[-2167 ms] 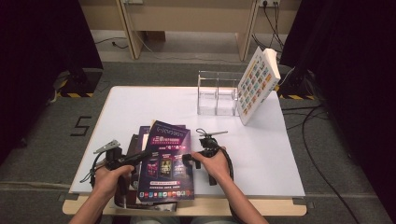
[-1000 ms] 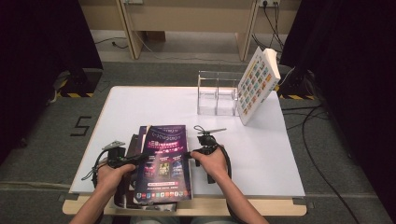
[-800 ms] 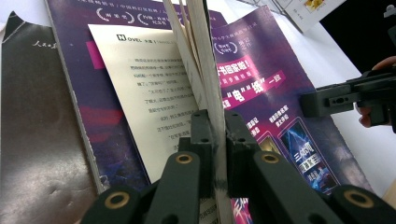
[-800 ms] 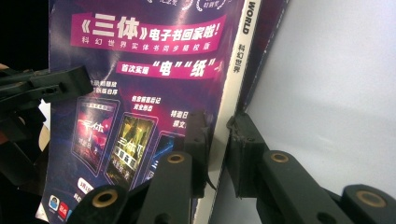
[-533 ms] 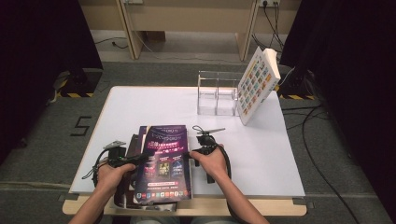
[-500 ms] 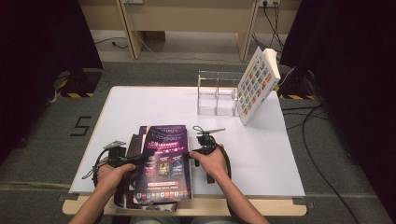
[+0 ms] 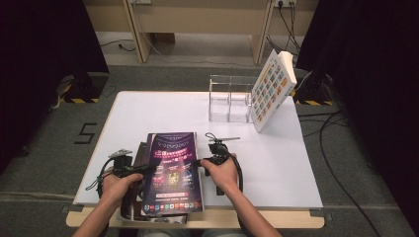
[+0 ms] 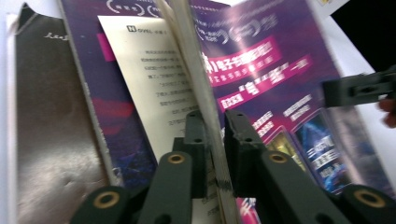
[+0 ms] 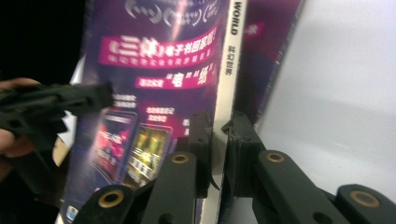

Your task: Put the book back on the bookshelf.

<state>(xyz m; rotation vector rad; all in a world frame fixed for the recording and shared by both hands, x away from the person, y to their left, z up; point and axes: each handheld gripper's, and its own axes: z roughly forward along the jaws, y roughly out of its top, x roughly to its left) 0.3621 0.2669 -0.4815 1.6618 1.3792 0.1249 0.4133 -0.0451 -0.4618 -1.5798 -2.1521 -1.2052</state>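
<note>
A magazine with a purple cover [image 7: 173, 170] is held over a stack of other magazines [image 7: 140, 157] at the table's near edge. My left gripper [image 7: 148, 169] has the magazine's open page edge [image 8: 205, 93] between its jaws. Those jaws have just been opening, and the pads still sit against both faces. My right gripper [image 7: 197, 162] is shut on the white spine [image 9: 229, 60], its jaws having just been closing. The left gripper view shows its own jaws [image 8: 215, 135] and the right gripper [image 8: 359, 88] across the cover. The right gripper view shows its own jaws [image 9: 219, 135] and the left gripper [image 9: 56, 105].
A clear acrylic holder [image 7: 230, 98] stands at the back of the white table [image 7: 276, 163]. A thick book with a colourful tiled cover [image 7: 272, 89] leans against its right side. A dark-covered magazine [image 8: 46, 116] lies under the held one.
The purple magazine, slightly tilted at first, now lies squarer and a little nearer the person. Both hands have barely shifted in the last half second.
</note>
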